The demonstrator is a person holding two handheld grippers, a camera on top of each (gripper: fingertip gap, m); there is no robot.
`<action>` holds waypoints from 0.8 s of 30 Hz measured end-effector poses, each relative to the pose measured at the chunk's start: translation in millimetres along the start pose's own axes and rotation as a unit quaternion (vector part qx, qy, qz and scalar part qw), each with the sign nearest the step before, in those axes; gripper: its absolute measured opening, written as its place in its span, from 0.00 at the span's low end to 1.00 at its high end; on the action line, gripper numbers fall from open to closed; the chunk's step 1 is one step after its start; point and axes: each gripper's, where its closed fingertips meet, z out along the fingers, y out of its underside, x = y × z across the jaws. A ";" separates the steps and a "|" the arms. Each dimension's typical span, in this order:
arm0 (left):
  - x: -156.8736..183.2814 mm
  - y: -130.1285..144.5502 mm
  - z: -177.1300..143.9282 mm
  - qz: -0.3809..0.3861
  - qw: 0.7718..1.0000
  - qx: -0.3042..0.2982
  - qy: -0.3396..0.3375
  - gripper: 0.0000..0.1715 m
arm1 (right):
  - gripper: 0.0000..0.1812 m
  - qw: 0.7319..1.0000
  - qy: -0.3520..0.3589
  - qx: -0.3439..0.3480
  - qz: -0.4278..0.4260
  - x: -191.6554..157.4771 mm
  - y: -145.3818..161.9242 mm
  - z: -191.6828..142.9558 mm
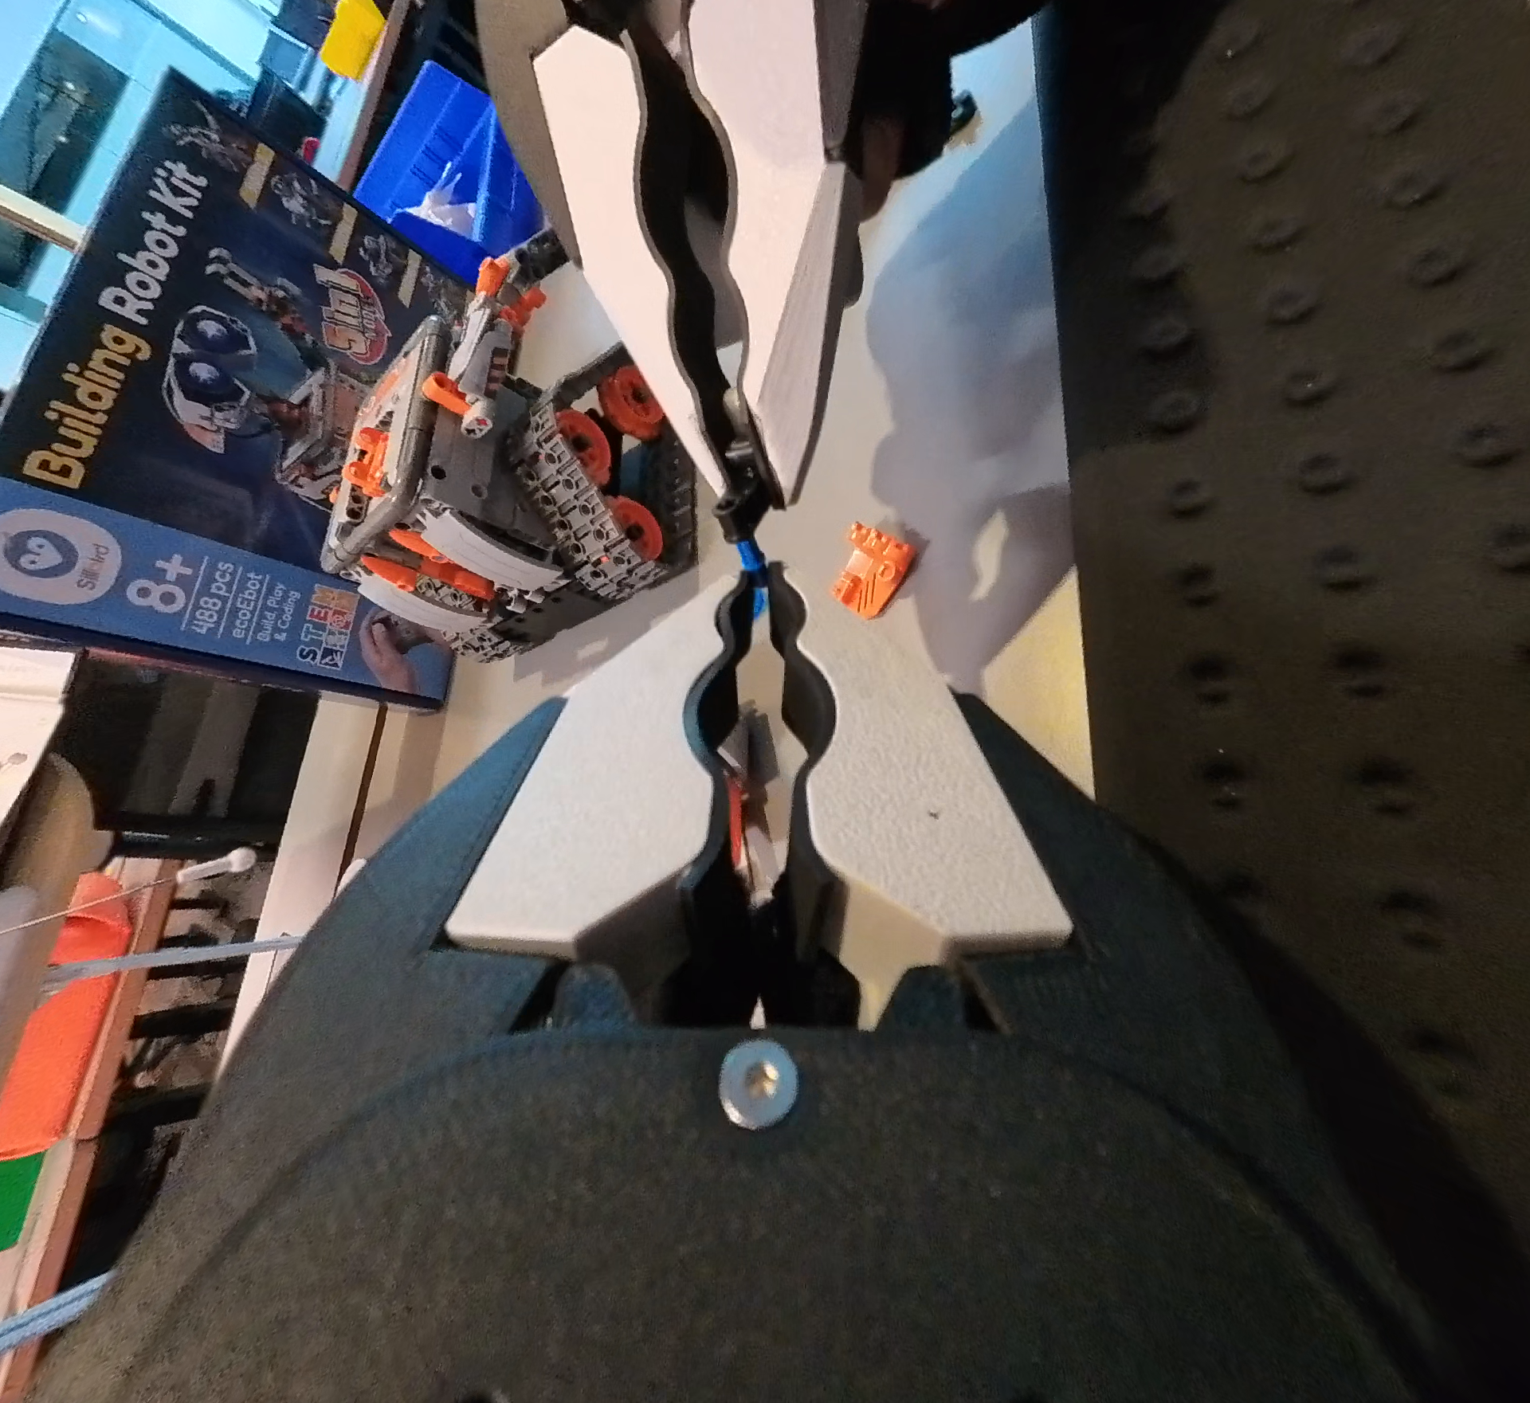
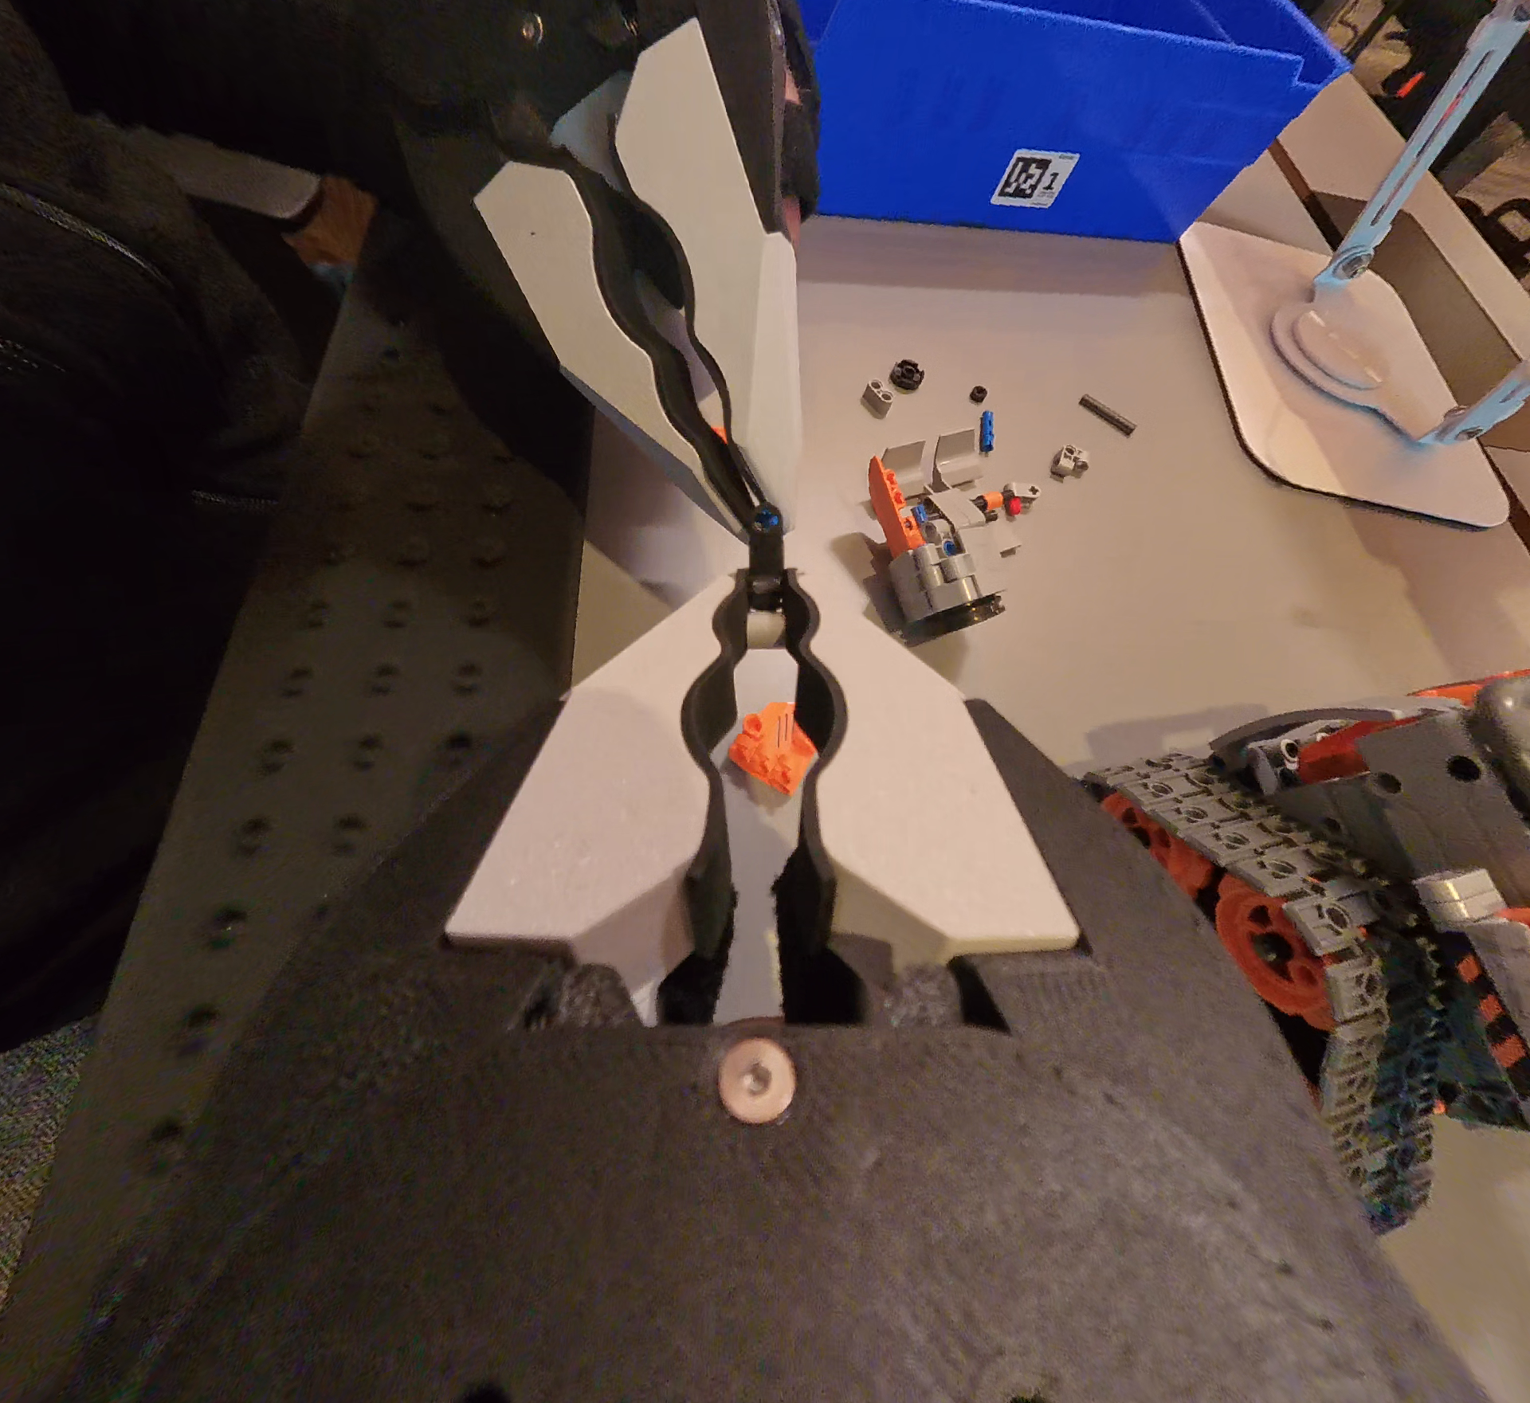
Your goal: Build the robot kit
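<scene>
My left gripper (image 1: 757, 583) is shut on a small blue pin (image 1: 752, 560). My right gripper (image 2: 766, 587) is shut on a short black connector (image 2: 766, 550). The two grippers meet tip to tip above the grey table (image 2: 1118, 618), and the pin's end sits in the connector (image 1: 739, 502). In the right wrist view the left gripper (image 2: 762, 512) comes down from above with the blue pin (image 2: 769, 516) at its tips. In the left wrist view the right gripper (image 1: 745, 482) comes down from above. An orange piece (image 1: 878, 569) lies on the table just beside them (image 2: 766, 755).
A grey and orange tracked robot model (image 1: 513, 486) (image 2: 1366, 825) stands close by, in front of its kit box (image 1: 165, 370). A partly built grey sub-assembly (image 2: 944, 544) and several small loose parts lie further off. A blue bin (image 2: 1035, 80), a white stand base (image 2: 1341, 386) and a black perforated board (image 2: 372, 618) border the area. The grippers are tip to tip, or close to it.
</scene>
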 end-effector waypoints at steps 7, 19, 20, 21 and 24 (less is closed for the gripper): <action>7.0 8.2 1.8 0.006 1.000 -0.014 0.016 0.00 | 0.03 0.999 0.006 -0.029 -0.030 -2.5 7.9 6.3; 17.1 12.6 2.2 0.022 0.999 -0.014 0.039 0.00 | 0.03 0.996 0.006 -0.052 -0.078 -9.0 13.5 12.3; 17.9 12.6 1.6 0.021 0.999 -0.011 0.043 0.00 | 0.03 0.995 0.005 -0.052 -0.081 -9.9 13.5 12.4; 17.9 12.9 1.3 0.019 0.999 -0.010 0.044 0.00 | 0.03 0.995 0.006 -0.053 -0.084 -10.3 13.8 12.7; 20.1 12.4 0.9 0.017 0.998 -0.006 0.053 0.00 | 0.03 0.994 0.004 -0.055 -0.096 -12.6 13.7 13.3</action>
